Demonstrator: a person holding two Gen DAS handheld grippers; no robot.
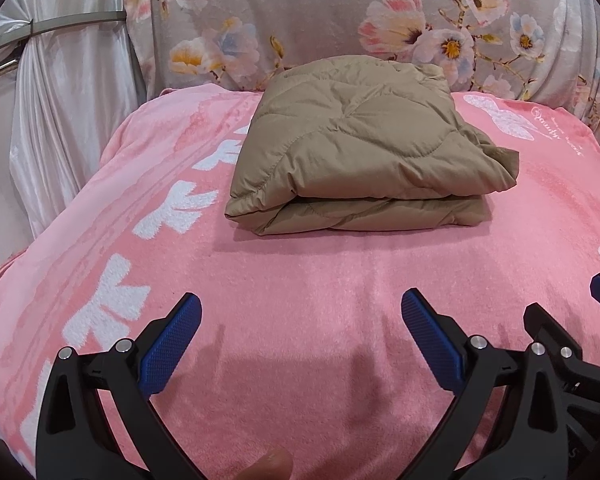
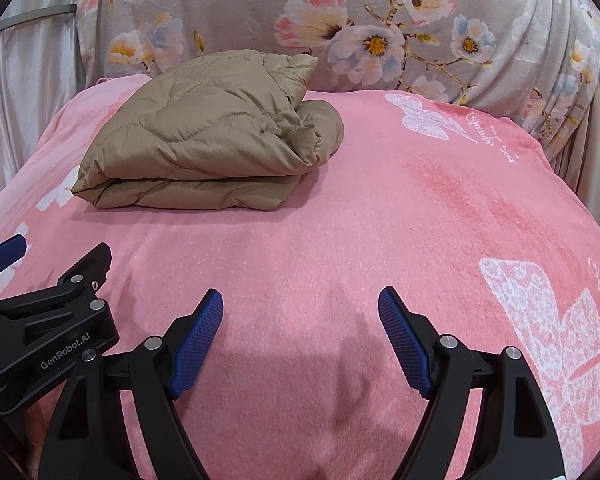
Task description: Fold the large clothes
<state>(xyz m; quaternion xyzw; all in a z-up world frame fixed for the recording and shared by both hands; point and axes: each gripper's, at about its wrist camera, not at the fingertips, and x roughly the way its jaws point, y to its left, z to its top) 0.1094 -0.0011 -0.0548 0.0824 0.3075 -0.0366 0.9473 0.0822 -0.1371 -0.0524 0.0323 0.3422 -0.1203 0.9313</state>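
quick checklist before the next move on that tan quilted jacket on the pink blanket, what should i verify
1. Left gripper empty with jaws apart: ok.
2. Right gripper empty with jaws apart: ok.
3. Tan quilted jacket folded into a compact stack: ok; its right end looks bunched and less tidy.
4. Jacket fully resting on the pink blanket, not hanging off an edge: ok.
5. Bare blanket between both grippers and the jacket, nothing in the way: ok.
6. Sleeves or loose parts tucked under the stack: cannot tell, the underside and far side are hidden.
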